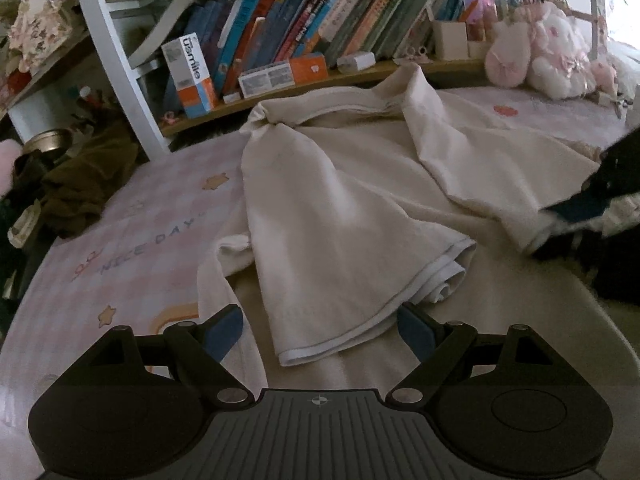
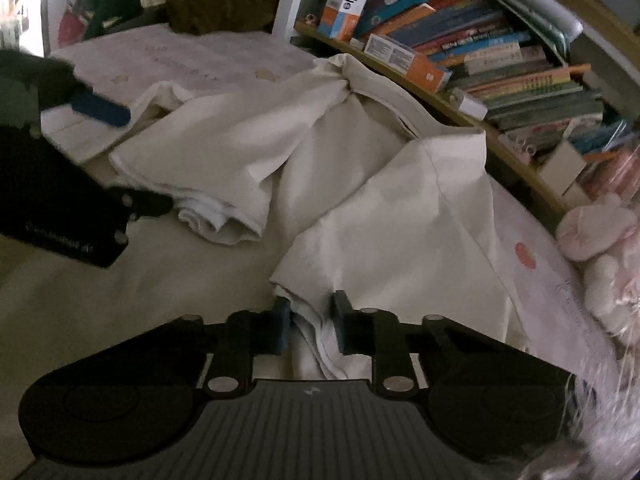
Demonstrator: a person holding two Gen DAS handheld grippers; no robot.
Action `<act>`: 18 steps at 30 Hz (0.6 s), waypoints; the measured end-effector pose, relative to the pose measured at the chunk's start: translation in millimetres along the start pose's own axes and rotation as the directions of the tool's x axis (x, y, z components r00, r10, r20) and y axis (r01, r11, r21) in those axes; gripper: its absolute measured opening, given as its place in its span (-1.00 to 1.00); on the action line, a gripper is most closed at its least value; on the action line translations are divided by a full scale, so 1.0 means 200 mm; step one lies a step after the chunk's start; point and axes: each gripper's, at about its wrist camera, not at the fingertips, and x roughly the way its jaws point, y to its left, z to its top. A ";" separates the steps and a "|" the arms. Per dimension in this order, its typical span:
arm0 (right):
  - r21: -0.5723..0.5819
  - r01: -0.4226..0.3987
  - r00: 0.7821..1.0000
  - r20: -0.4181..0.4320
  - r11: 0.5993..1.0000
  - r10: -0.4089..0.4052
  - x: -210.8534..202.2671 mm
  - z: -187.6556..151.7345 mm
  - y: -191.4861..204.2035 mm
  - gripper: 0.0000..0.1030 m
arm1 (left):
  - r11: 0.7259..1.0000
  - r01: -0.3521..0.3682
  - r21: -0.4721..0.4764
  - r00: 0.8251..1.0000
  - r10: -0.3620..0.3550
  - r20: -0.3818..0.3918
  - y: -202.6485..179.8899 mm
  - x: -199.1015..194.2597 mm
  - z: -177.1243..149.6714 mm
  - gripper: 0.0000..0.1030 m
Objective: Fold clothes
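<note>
Cream garment (image 1: pixel 340 216): one piece, crumpled, lying on a bed across a pink checked sheet (image 1: pixel 132 240) printed with stars and the words "NICE DAY". Collar end bunched at the far side, close under the bookshelf; two sleeve-like flaps with white-edged hems spread toward the near side. Exact cut of the garment hard to make out through the folds; its near part runs under both tools and is cut off.

Right gripper (image 2: pixel 310 326): blue pads drawn close together and clamped on the near hem of the right-hand flap, a wad of cloth bunched between them. In the left wrist view this tool shows only as a dark, blurred shape at the right edge.

Left gripper (image 1: pixel 320 330): jaws spread wide, the hem of the left-hand flap lying between them; pads not pressing the cloth. Whether the tips touch the bed cannot be told.

Surroundings, far side: wooden bookshelf (image 1: pixel 320 76) with a leaning row of books (image 1: pixel 312 20), titles too small to read; a white-and-orange "usmile" box (image 1: pixel 192 76) standing upright at its left end; a pink-and-white plush toy (image 1: pixel 548 48) at far right, partly cut off. Dark brown clothing (image 1: pixel 84 184) heaped beyond the bed's left edge, dim and indistinct.
</note>
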 end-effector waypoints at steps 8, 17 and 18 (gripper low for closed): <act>0.240 0.267 0.962 -0.004 0.933 -0.274 -0.11 0.05 -0.66 -0.83 | 0.999 -0.015 -0.032 1.000 0.015 0.006 0.02 0.01 0.02 0.69; 0.265 0.595 0.800 -0.293 0.759 -0.524 0.07 -0.19 -1.22 -0.84 | 0.999 -0.024 -0.048 1.000 0.024 0.011 0.04 0.00 0.04 0.69; 0.253 0.603 0.791 -0.311 0.757 -0.526 0.10 -0.20 -1.22 -0.84 | 0.998 -0.026 -0.050 1.000 0.027 0.012 0.04 0.00 0.05 0.69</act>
